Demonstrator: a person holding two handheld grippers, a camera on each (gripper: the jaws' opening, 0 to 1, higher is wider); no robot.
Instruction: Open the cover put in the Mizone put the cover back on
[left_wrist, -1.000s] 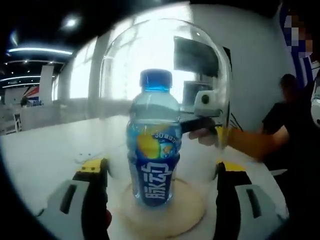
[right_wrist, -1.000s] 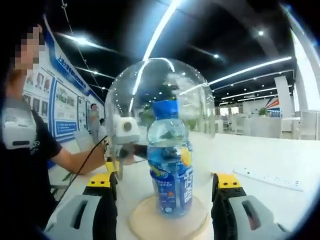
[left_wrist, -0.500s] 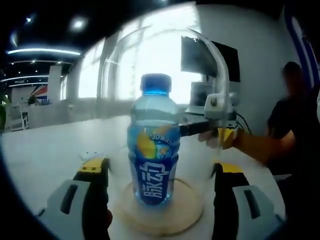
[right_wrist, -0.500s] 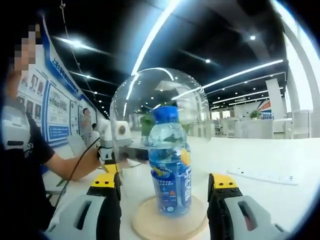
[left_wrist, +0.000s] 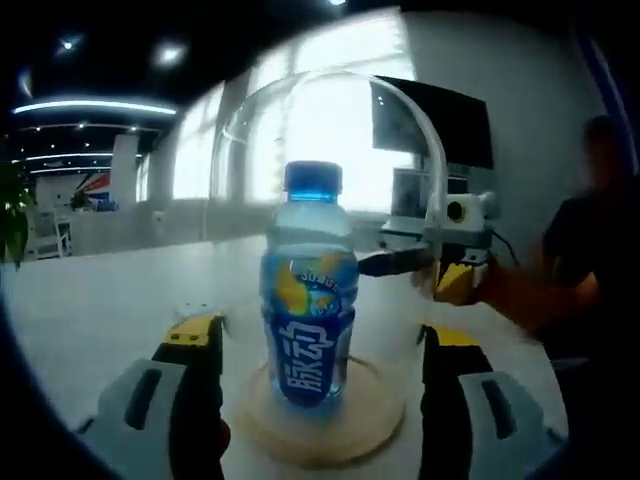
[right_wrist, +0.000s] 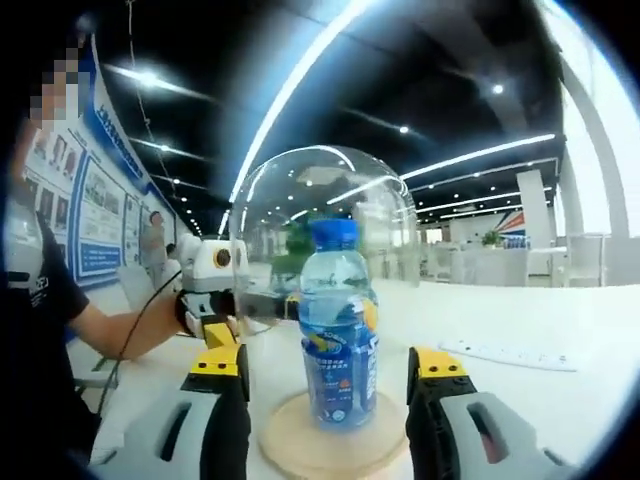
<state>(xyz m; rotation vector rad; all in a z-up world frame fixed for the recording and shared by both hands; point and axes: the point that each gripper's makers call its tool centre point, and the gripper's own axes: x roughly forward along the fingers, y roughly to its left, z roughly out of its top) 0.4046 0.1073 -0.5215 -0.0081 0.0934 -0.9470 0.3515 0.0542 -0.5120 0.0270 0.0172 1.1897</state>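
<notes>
The Mizone bottle (left_wrist: 308, 290) stands upright at frame centre on a wooden base (left_wrist: 320, 425), under the clear cover (left_wrist: 330, 130). The left tool (left_wrist: 320, 345) and right tool (right_wrist: 325, 365) are both spread, gripping nothing.

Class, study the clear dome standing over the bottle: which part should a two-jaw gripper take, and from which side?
Take the clear dome by its straight lower wall, low near the wooden base, one gripper at each side. Its rounded top gives the jaws no flat surface, and it has no visible knob. The bottle stands upright inside, so lift straight up.
</notes>
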